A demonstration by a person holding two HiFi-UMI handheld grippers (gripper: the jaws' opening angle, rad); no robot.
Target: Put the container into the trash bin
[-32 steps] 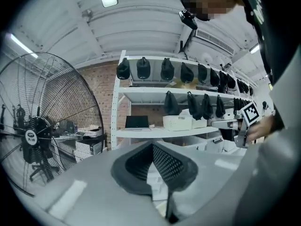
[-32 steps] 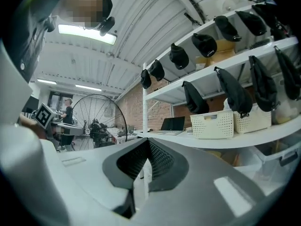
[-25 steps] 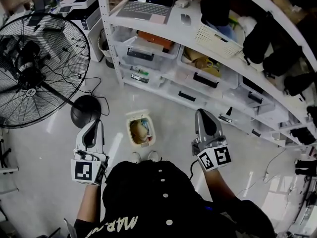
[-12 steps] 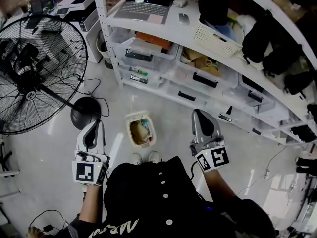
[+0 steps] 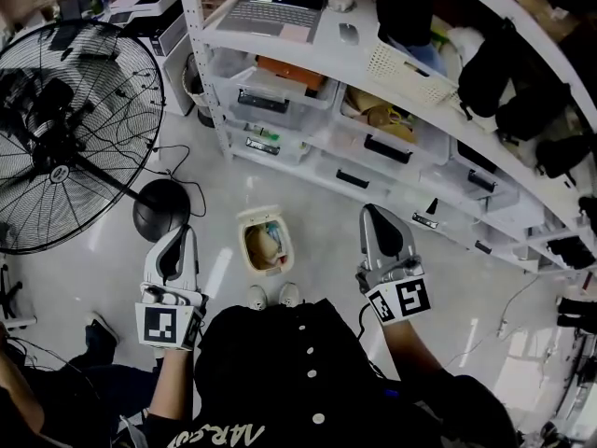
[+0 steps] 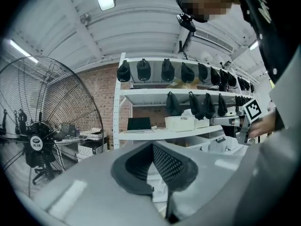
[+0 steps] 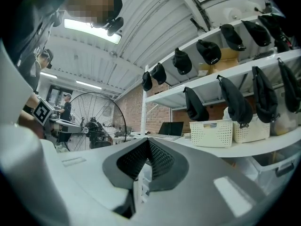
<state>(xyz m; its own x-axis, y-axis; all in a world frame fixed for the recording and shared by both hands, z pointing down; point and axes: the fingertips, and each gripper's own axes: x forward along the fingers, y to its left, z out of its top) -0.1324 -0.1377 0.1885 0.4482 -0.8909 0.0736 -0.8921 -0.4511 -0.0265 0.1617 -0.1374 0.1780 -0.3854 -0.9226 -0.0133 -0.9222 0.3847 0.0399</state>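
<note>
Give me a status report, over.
Left gripper shut, empty. Right gripper shut, empty. Trash bin on floor ahead, items inside. Nothing blocking it.

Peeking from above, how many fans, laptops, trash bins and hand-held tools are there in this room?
fan: 1
laptop: 1
trash bin: 1
hand-held tools: 2, the left tool and the right tool
Total: 5

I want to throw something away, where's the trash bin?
In the head view, the trash bin sits on the floor near the middle, just ahead of the person's shoes and to the right of the fan's round black base.
</note>
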